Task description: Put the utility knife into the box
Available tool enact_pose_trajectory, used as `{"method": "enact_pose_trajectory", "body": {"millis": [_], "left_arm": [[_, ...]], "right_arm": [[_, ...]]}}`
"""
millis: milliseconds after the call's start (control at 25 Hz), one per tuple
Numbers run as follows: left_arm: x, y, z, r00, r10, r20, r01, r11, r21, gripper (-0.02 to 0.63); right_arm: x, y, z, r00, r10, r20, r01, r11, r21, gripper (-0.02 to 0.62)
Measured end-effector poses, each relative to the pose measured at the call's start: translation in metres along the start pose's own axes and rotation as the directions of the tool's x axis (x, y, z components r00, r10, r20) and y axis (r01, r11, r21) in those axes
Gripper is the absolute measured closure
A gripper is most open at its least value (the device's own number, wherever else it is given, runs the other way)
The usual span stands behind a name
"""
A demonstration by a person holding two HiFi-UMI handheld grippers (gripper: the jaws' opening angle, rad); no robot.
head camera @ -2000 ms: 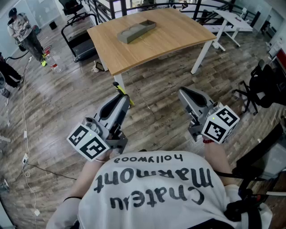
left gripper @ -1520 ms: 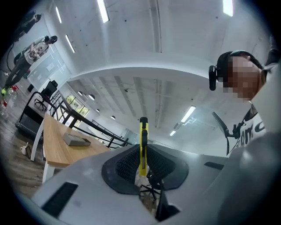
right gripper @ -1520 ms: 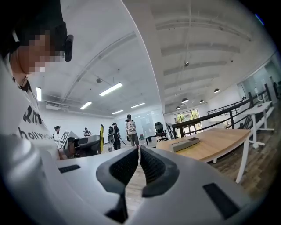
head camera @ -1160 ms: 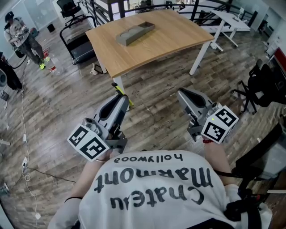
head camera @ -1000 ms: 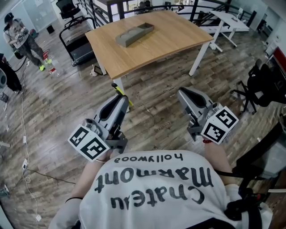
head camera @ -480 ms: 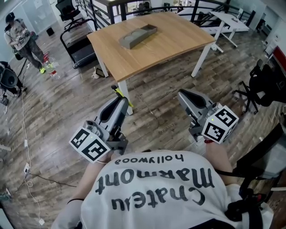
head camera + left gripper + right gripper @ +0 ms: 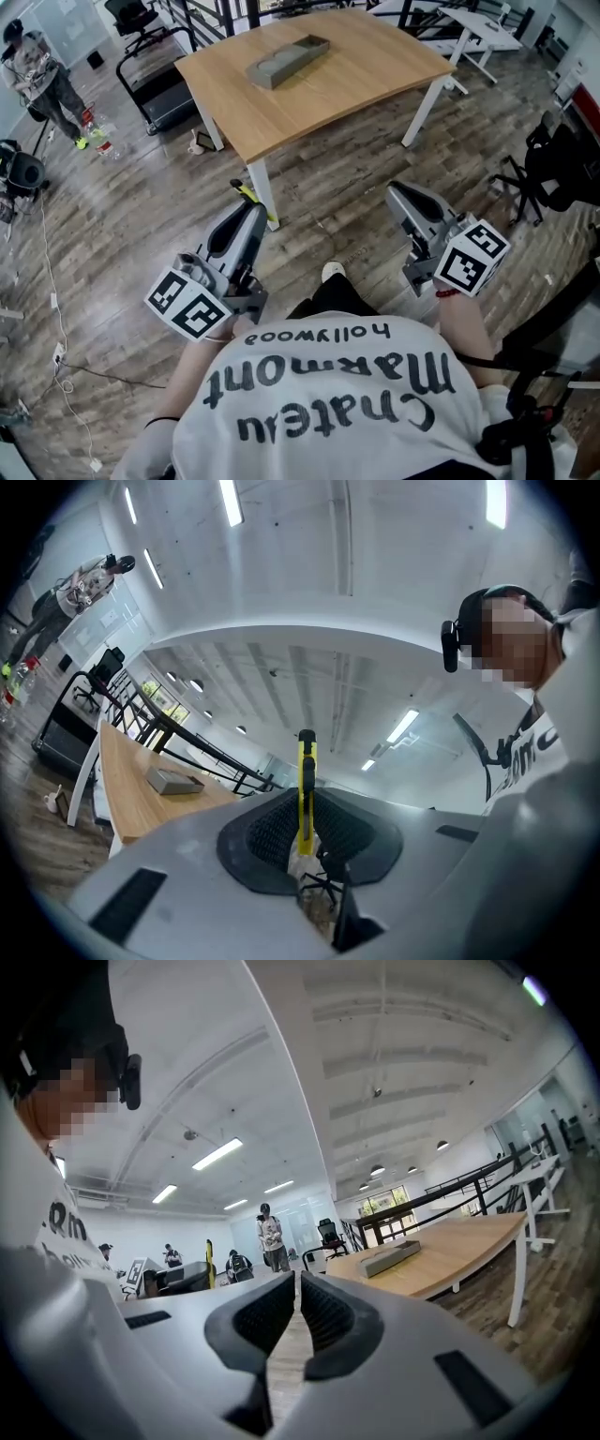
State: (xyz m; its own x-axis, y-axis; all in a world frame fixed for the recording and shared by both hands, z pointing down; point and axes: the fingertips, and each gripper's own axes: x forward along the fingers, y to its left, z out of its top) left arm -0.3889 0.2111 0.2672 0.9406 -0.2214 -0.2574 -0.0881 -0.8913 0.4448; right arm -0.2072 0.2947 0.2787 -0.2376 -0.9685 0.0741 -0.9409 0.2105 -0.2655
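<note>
With the yellow utility knife [image 7: 306, 785] pinched upright in the left gripper's [image 7: 249, 208] closed fingers and the right gripper [image 7: 297, 1290] nearly shut on nothing, carry it steadily to the wooden surface [image 7: 375, 70] well ahead and lower it lengthwise into the grey box [image 7: 288, 60].

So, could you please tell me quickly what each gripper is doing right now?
Left gripper: shut on the yellow utility knife.
Right gripper: shut, nothing between its jaws.

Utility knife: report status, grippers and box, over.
Left gripper shut on utility knife, blade end sticking out past the jaws. Right gripper shut, empty. Box on wooden table ahead, not yet reached. Only floor between.
</note>
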Motion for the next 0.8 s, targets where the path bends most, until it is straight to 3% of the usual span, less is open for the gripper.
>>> {"method": "enact_pose_trajectory", "body": {"millis": [320,800], "left_arm": [[0.007,0.008,-0.006,0.999,-0.029,0.013,0.029,1.000,-0.001,0.557],[0.120,0.075,-0.017,0.999,-0.004,-0.041,0.002,0.999,-0.046,0.557]], "right_arm": [[0.019,-0.009,-0.007,1.000,0.027,-0.007,-0.027,1.000,-0.011,0.571],[0.072,-0.123,0.021,0.999,0.030,-0.015,-0.029,0.998,0.055,0.571]]}}
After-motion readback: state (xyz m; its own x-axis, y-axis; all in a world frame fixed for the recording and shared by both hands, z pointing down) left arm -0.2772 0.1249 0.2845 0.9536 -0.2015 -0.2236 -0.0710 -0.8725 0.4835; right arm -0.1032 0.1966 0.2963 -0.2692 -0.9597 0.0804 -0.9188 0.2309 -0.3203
